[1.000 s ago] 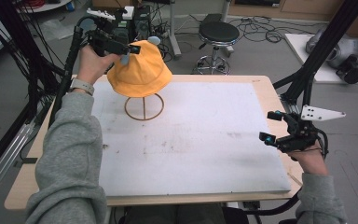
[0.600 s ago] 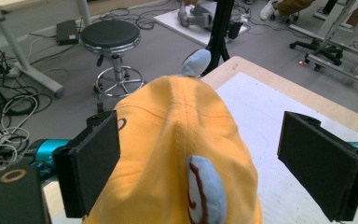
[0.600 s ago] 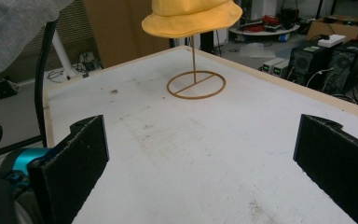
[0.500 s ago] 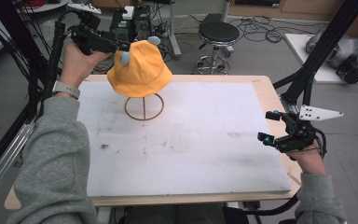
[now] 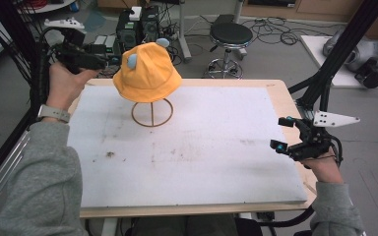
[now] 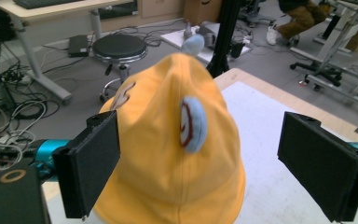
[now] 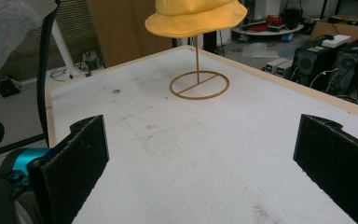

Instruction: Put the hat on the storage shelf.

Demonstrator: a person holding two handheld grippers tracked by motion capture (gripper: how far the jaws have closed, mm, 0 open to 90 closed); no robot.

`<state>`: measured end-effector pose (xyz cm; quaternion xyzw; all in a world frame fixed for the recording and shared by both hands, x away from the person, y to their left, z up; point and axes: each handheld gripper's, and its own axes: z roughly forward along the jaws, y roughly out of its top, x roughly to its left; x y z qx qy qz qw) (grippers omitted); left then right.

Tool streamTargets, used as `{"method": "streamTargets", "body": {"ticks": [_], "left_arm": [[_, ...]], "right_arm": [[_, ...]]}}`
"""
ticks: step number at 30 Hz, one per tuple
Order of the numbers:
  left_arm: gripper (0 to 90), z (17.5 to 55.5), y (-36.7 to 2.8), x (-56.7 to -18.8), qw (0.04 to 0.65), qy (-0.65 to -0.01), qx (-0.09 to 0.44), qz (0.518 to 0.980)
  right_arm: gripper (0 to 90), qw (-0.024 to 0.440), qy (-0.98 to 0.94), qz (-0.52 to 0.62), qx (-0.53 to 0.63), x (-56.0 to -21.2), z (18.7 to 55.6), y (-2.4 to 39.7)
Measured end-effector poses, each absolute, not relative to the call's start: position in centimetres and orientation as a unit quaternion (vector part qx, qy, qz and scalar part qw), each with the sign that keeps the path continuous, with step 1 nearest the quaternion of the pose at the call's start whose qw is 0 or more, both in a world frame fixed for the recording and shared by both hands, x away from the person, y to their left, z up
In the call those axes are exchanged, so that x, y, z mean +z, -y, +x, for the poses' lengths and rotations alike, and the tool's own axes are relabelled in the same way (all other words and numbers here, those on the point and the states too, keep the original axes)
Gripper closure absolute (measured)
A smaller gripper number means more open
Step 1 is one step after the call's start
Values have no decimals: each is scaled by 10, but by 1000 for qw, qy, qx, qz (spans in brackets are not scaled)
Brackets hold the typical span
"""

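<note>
The orange bucket hat [image 5: 147, 73] sat on the thin wire stand [image 5: 152, 112] near the far left part of the white desk [image 5: 202, 147], its crown up and its brim hanging free above the stand's ring base. Judging from that, the hat looked settled on its stand, or not yet lifted off it; the pictures alone did not say which way the work ran. The left tool [image 5: 106, 58] was held in the air just to the left of the hat, level with the crown, with no part of it touching the cloth. In the left gripper view its jaws stood wide, one on each side of the hat [image 6: 177, 154] with open space between pad and fabric, so nothing was gripped. The pale blue ear patches on the hat showed plainly there, one on the side and one at the top. The right tool [image 5: 291, 138] hung near the right edge of the desk, well apart from hat and stand, and in the right gripper view its jaws were likewise spread wide over bare desk [image 7: 205, 154], holding nothing. What remained, as I judged it, was either a closing of the left jaws on the crown or a plain retreat.
</note>
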<state>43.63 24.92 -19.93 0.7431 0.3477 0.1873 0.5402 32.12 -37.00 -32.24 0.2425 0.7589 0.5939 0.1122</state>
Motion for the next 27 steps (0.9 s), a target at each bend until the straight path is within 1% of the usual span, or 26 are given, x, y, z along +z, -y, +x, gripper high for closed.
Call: {"method": "streamTargets", "body": {"ticks": [4, 15, 27], "left_arm": [[87, 426, -260, -207, 545, -355, 191, 735], [81, 397, -276, -229, 559, -360, 202, 719], [68, 374, -281, -253, 563, -363, 216, 711]], "right_arm": [[27, 113, -759, 242, 594, -323, 321, 369], [27, 112, -761, 241, 592, -323, 321, 365], [27, 116, -762, 243, 589, -323, 321, 364]]}}
